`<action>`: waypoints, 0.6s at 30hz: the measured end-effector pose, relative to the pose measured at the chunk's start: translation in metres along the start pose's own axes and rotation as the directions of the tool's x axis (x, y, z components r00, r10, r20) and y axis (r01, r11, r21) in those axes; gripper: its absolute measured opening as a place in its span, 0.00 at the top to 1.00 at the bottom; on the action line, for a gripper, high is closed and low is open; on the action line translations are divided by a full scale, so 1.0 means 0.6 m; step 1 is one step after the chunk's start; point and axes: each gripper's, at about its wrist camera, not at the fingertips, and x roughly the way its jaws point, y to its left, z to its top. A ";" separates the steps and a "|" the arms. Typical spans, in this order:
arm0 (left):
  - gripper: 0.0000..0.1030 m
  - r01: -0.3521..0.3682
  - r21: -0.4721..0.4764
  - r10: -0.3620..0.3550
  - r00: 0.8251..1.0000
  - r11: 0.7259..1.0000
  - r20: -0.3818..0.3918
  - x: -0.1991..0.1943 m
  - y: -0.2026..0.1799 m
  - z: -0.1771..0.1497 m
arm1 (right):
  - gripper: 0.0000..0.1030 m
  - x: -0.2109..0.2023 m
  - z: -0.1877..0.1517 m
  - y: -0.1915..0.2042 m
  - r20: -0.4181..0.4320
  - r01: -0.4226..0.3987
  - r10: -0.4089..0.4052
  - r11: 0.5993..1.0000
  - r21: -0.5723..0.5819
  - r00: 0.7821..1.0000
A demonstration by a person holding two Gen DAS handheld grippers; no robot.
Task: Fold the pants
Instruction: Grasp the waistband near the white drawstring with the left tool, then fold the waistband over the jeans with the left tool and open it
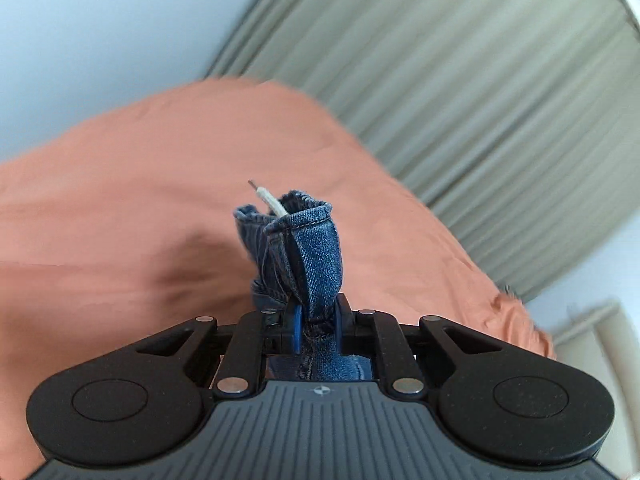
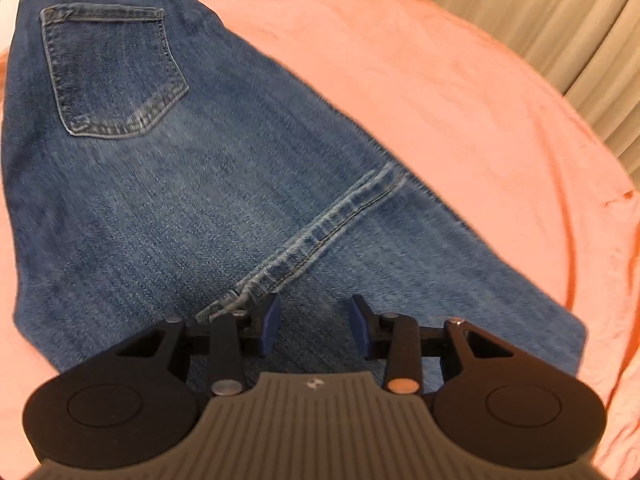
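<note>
Blue denim jeans [image 2: 192, 184] lie spread on an orange sheet [image 2: 440, 80], back pocket [image 2: 112, 72] at the upper left, a stitched seam [image 2: 312, 240] running diagonally toward my right gripper. My right gripper [image 2: 316, 326] is open and empty, just above the denim near the seam's lower end. My left gripper [image 1: 316, 320] is shut on a bunched fold of the jeans [image 1: 304, 248], lifted above the sheet [image 1: 160, 200]; a hemmed edge and a pale cord tip [image 1: 270, 202] stick up from the bunch.
Beige pleated curtains [image 1: 460, 80] hang behind the bed, also in the right wrist view [image 2: 540, 12]. A pale wall [image 1: 100, 32] is at the left. The sheet's far edge drops off near the curtain.
</note>
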 end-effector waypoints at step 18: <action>0.84 0.200 0.668 0.015 0.953 0.717 -0.302 0.140 -0.390 -0.431 | 0.67 -0.194 -0.188 -0.078 0.056 -0.073 0.061 0.965 0.252 0.997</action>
